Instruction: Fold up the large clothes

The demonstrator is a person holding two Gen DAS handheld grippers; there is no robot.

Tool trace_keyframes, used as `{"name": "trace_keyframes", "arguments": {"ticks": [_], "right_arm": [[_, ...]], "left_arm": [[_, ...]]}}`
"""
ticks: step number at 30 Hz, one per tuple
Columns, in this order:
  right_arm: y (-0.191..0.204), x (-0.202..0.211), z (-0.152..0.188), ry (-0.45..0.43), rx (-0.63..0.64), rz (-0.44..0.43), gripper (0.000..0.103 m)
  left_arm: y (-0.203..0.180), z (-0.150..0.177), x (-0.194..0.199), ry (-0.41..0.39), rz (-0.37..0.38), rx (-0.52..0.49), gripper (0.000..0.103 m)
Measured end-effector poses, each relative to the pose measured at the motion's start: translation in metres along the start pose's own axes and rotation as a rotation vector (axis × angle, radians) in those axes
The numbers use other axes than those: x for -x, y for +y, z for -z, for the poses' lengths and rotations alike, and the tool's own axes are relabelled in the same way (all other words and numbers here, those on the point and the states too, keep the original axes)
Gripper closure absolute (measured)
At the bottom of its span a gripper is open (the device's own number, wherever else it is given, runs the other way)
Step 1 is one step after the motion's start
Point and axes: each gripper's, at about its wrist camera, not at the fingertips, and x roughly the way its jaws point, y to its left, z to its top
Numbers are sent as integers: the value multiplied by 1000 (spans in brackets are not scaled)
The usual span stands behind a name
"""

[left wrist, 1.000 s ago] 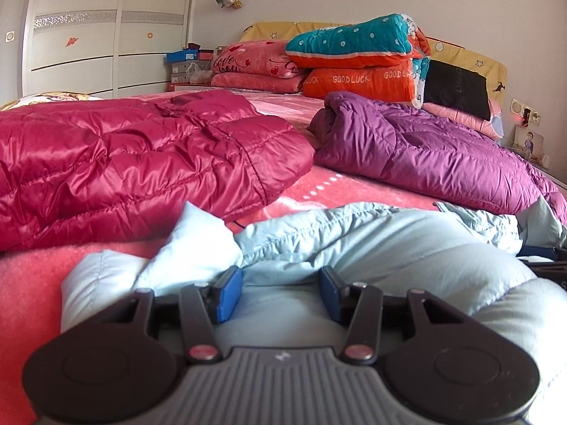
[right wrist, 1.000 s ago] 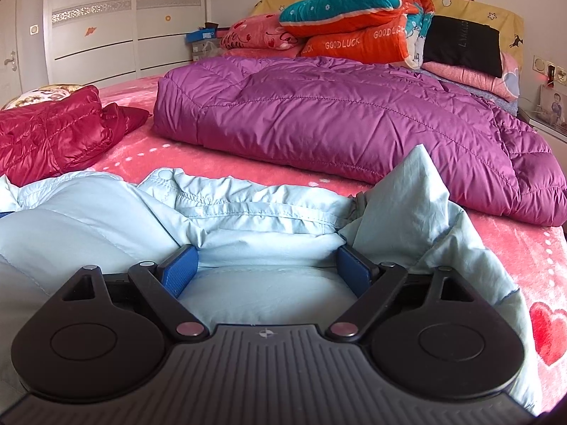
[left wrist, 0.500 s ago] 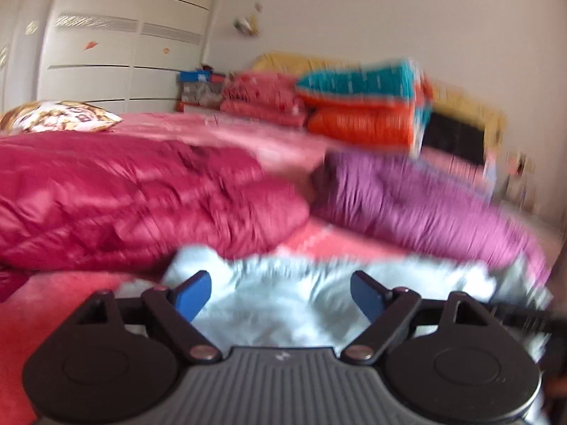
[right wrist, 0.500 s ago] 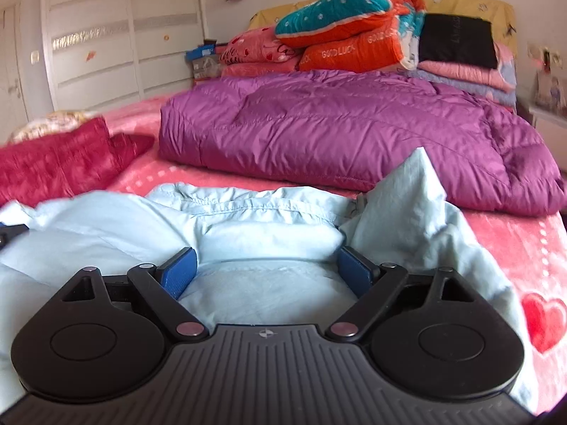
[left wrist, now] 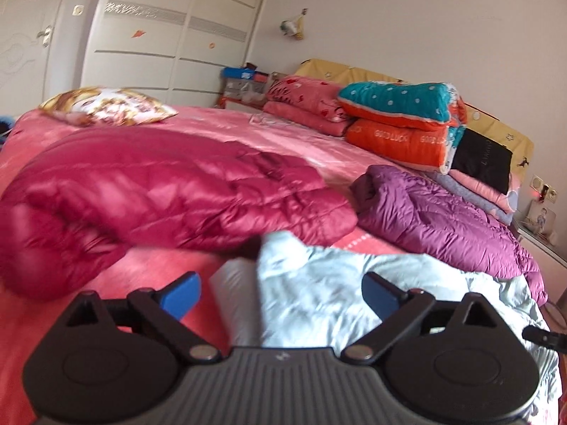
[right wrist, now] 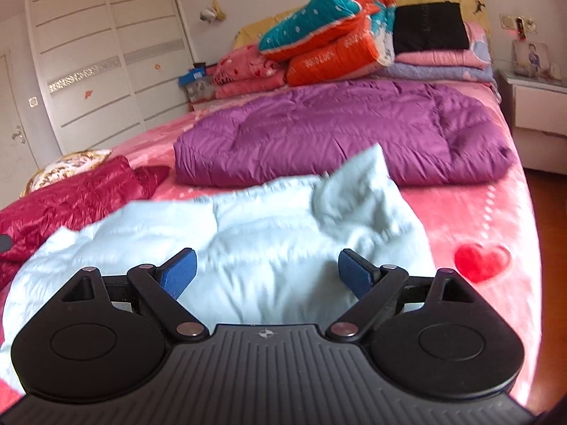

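Left wrist view shows my left tool (left wrist: 280,292) and right tool (right wrist: 265,271) both spread wide, holding nothing above the blue coat (left wrist: 329,294) beside the red coat (left wrist: 159,191); I could pinch one slippery layer and undo the fold.

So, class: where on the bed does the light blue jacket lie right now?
In both wrist views the light blue jacket lies nearest, under both open grippers, with the red jacket beyond on the left and the purple jacket behind.
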Motion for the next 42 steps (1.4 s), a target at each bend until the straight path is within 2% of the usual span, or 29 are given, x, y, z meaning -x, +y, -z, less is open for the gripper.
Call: {"name": "trace_keyframes", "arguments": {"ticks": [8,19,26,31,37,39,42], "right_arm": [[5,52,24,52,14,35,0],[-4,111,54,135,18,87,0],[-13,123,55,133,9,108,0],[-23,114,49,122,-33,132,0],[-47,103,49,108,-141,148,0],[-48,100,48,89,-160,157,0],[-42,100,44,39,-169,142,0]], "left_arm": [[3,9,28,19,-36,-38,3],[-3,12,47,10,-40,-93,2],[-4,13,39,24,-35,-91,1],[-5,17,25,58,-31,-97,1],[-5,14,16,61,-36,-91,1],[-4,12,16,51,-22,-70,1],[-7,8,16,21,38,-28,1]]}}
